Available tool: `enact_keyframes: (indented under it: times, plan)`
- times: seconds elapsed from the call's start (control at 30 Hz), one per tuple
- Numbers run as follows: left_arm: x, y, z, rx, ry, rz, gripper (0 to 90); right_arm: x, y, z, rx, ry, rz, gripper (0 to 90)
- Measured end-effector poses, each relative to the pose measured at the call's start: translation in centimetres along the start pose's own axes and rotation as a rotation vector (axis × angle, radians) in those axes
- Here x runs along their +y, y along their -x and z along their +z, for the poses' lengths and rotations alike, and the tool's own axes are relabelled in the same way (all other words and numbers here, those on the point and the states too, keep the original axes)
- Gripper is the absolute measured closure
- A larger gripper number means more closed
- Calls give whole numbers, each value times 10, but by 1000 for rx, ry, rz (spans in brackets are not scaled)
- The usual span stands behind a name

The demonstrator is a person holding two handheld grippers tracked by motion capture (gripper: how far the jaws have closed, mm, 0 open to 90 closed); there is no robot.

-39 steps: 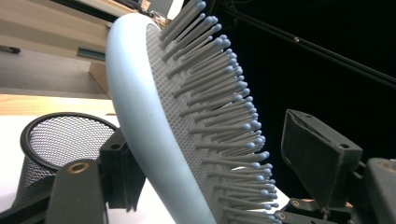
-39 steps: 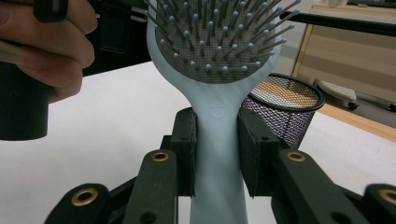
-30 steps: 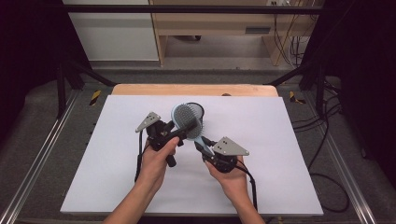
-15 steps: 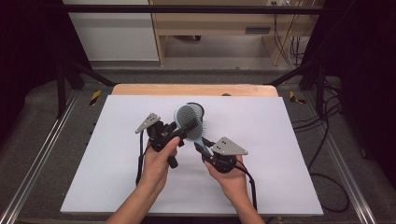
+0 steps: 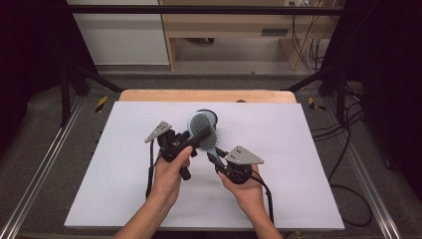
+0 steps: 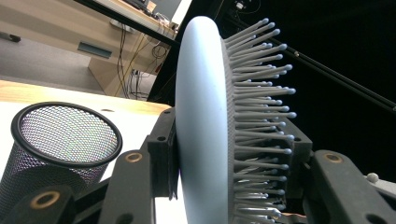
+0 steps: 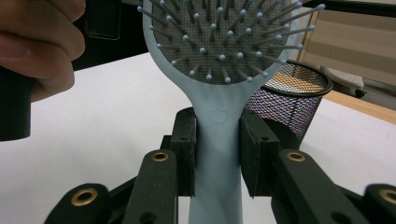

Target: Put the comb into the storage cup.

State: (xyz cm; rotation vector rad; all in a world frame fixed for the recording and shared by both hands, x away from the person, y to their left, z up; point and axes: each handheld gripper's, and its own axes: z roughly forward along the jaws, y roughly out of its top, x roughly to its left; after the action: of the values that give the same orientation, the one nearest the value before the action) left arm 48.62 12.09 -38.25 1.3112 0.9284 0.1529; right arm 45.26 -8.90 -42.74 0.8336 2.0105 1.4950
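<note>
At centre of the high view, above the white worktop (image 5: 298,164), the left tool (image 5: 196,135) and right tool (image 5: 213,157) both hold a pale blue hairbrush (image 5: 203,130). The left tool's view adds what is lost from above: its jaws, just closed, are clamped on the brush head (image 6: 205,126), one pad on the smooth back, the other among the bristles, with a black mesh cup (image 6: 56,144) at lower left. The right tool's view shows its jaws clamped on the handle (image 7: 217,154), which bears a small embossed mark too faint to read.
</note>
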Motion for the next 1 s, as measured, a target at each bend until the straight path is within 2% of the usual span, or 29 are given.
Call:
enact_keyframes:
  times: [0.3, 0.37, 0.43, 0.5, 0.53, 0.57, 0.7, 0.73, 0.83, 0.93, 1.0]
  plan:
    - [0, 1, 1, -12, -2, 6, 522, -1, 2, 0, 12, -1, 18, 688]
    - [0, 1, 1, -10, -2, 8, 522, -2, 3, 0, 21, 0, 22, 660]
    - [0, 1, 1, -10, -1, 8, 522, -2, 3, 0, 25, -5, 27, 611]
    - [0, 1, 1, -10, 0, 4, 522, -3, 3, 1, 29, -15, 44, 515]
    - [0, 1, 1, -14, 1, -7, 522, -3, 3, 1, 29, -15, 44, 515]
    - [0, 1, 1, -11, 2, -7, 521, -3, 3, 3, 36, -22, 62, 428]
    - [2, 1, 0, -5, 5, 9, 520, -3, 3, 3, 40, -32, 65, 339]
    - [3, 1, -1, 0, 8, 14, 520, -3, 4, 3, 40, -37, 65, 265]
    - [5, 1, -3, 5, 15, 30, 520, -3, 5, 1, 33, -37, 69, 212]
    - [7, 1, -4, 7, 23, 30, 519, -3, 9, -1, 24, -43, 78, 117]
    - [8, 1, -5, 9, 27, 30, 519, -2, 9, -1, 25, -41, 85, 95]
